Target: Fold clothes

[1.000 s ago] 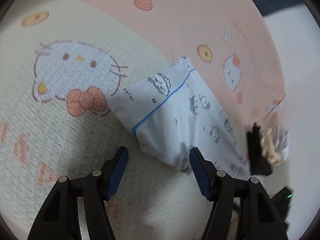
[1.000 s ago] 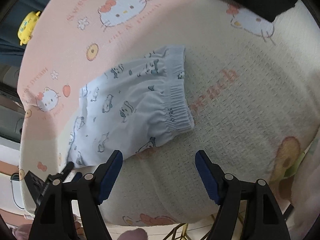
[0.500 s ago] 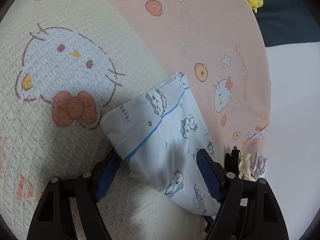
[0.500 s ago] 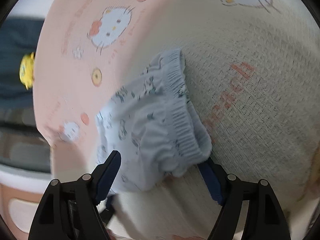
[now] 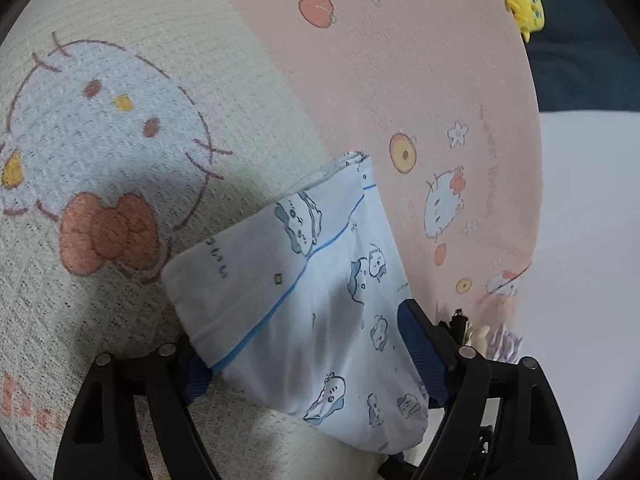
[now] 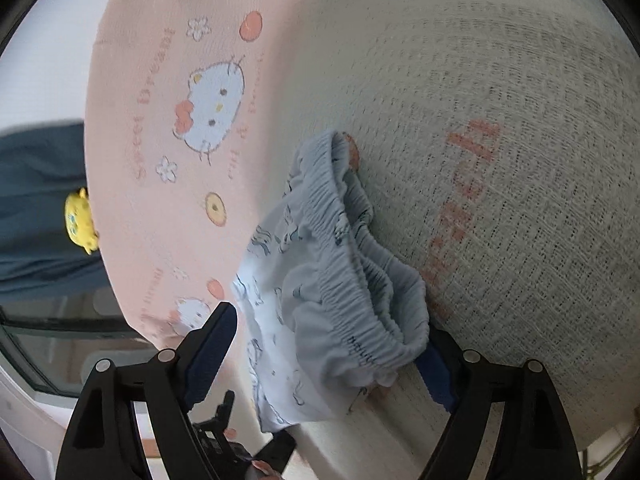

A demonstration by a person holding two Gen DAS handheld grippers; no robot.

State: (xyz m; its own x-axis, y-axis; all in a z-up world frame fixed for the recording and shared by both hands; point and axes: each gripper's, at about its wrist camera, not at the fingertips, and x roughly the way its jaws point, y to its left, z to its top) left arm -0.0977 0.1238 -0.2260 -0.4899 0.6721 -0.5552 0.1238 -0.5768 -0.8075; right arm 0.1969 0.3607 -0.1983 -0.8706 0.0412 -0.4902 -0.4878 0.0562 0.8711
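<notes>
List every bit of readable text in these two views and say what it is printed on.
"Sweet Dream": on the pink border of the blanket, right wrist view.
A second line beside the cat motif: too blurred to read.
Large orange letters on the cream weave: partly hidden by the shorts, not readable whole.
Small dark marks on the shorts' cuff: not legible.
Waistband marks: too small.

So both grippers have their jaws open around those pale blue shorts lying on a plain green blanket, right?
Not quite: the blanket is pink and cream with cartoon cats, not plain green, as the left wrist view shows. The rest holds: the left gripper and right gripper have jaws open around the pale blue shorts.
</notes>
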